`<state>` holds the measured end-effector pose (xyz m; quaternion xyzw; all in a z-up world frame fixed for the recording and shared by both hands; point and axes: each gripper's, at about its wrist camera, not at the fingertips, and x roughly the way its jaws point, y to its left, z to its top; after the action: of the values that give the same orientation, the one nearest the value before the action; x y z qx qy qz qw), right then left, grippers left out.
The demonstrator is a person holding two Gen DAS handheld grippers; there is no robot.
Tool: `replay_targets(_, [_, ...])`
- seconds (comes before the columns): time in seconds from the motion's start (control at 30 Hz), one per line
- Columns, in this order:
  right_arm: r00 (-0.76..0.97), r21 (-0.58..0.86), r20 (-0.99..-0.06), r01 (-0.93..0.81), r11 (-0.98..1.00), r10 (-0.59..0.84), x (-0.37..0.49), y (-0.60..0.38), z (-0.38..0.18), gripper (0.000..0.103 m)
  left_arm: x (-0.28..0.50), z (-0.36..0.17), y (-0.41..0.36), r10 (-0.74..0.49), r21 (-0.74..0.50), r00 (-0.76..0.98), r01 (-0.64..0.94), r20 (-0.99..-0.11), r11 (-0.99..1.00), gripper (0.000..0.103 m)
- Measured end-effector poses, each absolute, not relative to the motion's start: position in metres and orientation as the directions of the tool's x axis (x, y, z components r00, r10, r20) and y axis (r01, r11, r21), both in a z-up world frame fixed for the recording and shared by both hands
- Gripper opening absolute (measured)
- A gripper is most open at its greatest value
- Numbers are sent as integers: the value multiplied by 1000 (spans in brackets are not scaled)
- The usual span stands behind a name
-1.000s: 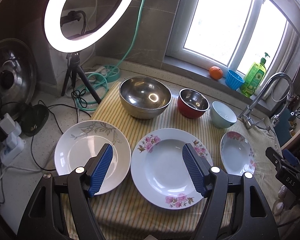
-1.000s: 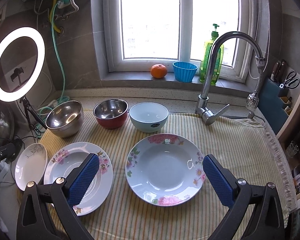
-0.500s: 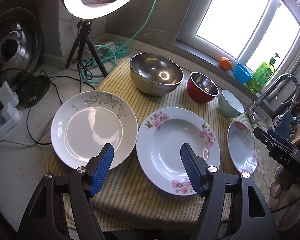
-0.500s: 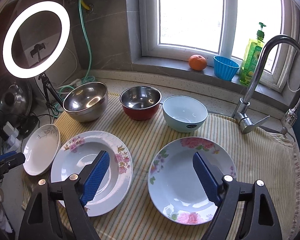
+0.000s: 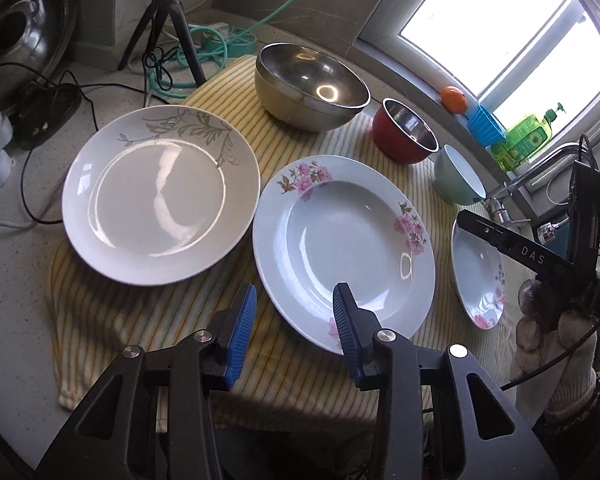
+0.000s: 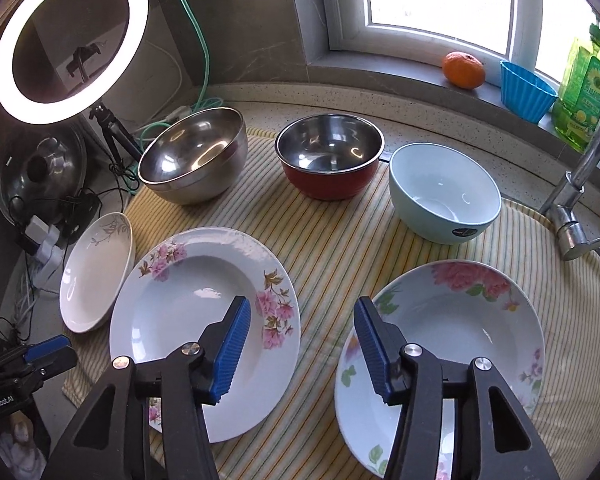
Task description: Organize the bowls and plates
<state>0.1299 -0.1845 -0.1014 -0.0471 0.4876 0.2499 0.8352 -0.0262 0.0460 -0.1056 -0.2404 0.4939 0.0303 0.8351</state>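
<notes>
Left wrist view first: I see the desk [image 5: 28, 320] under a striped cloth [image 5: 112, 320] carrying everything. Along its far edge sit the steel bowl [image 5: 312, 92], the red bowl [image 5: 404, 132] and the pale blue bowl [image 5: 458, 180]; along the near edge lie the leaf plate [image 5: 160, 200] at the left corner, the pink-flower plate [image 5: 344, 248] beside it, and the rose plate [image 6: 452, 356] toward the tap.

My left gripper [image 5: 294, 320] is closing with nothing pressed between its pads; the near rim of the pink-flower plate sits just ahead of the gap. My right gripper [image 6: 302, 344] is also closing on nothing, hanging over the bare cloth between the pink-flower and rose plates.

My worry is the rims. They lie flat on soft cloth, so a pad could skate over the glaze, or snag the fabric and drag neighbouring dishes. The leaf plate overhangs the cloth's left edge, so a tug could tip it toward the cables [image 5: 60, 92].
</notes>
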Motion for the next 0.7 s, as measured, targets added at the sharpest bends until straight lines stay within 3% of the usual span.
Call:
replay_targets(0.13, [343,195,-857,-474,859,384,145,-178,-113,45,-24,-116,47,-214,-396,490,-305,-845,866,31])
replay_targets(0.7, [180,260,-904,-490,832,389,189,-155,-148,44,-16,-144,54,-251,-424,436,-362,-864,830,28])
